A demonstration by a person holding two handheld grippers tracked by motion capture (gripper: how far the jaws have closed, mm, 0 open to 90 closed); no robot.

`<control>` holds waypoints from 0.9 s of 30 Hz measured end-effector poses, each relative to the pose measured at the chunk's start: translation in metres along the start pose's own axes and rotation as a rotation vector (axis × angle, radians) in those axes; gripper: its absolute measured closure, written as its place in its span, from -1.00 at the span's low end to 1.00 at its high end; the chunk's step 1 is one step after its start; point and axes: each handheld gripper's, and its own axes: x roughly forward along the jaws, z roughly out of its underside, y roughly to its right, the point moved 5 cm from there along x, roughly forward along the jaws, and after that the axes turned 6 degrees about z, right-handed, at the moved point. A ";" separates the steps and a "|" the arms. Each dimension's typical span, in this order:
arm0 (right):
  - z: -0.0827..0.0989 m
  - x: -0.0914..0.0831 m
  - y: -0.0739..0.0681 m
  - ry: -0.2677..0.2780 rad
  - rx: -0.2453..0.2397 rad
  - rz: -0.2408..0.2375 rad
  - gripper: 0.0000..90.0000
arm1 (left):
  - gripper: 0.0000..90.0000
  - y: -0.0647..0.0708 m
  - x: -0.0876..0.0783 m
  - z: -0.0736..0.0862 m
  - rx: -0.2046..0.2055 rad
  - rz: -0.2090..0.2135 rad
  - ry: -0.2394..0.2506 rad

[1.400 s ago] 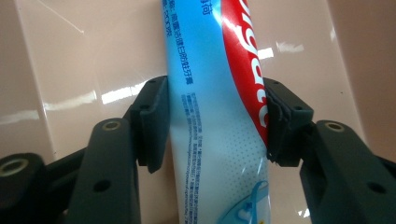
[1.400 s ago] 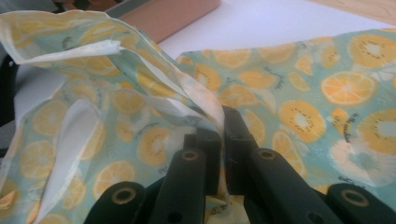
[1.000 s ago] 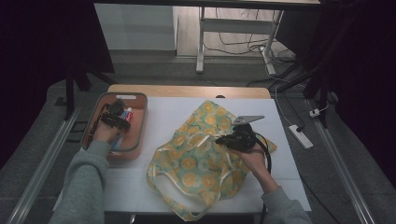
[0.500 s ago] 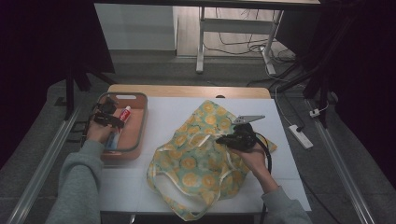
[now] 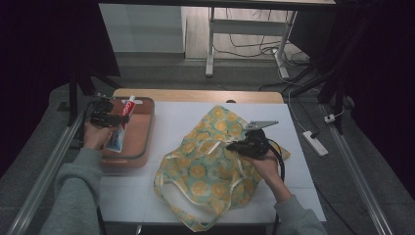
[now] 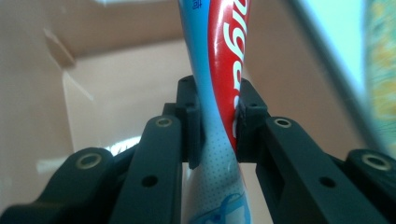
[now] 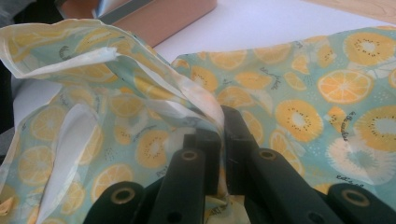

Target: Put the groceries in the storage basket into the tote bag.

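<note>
Two grips hold: my left gripper (image 5: 119, 119) clamps the toothpaste tube (image 6: 219, 84) above the tray (image 5: 147, 128); my right gripper (image 7: 219, 140) pinches the bag (image 5: 210, 161) rim. I should lift that rim wider before carrying the tube across.

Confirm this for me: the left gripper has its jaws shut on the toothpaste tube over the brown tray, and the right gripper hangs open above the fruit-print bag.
Not quite. The right gripper is not open: the right gripper view shows its jaws shut on the edge of the fruit-print bag. The left gripper does grip the toothpaste tube over the brown tray.
</note>
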 end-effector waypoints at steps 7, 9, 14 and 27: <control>-0.001 -0.001 0.000 0.005 0.000 0.001 0.92 | 0.68 0.015 -0.033 -0.006 0.052 0.043 0.128; -0.001 -0.001 0.000 0.004 0.000 0.000 0.92 | 0.68 0.020 -0.040 -0.007 0.053 0.059 0.179; -0.001 -0.002 -0.001 0.008 0.000 -0.001 0.92 | 0.68 0.038 -0.055 -0.008 0.081 0.134 0.247; -0.001 -0.002 0.001 0.008 0.003 0.002 0.92 | 0.69 0.089 -0.058 0.001 0.169 0.275 0.328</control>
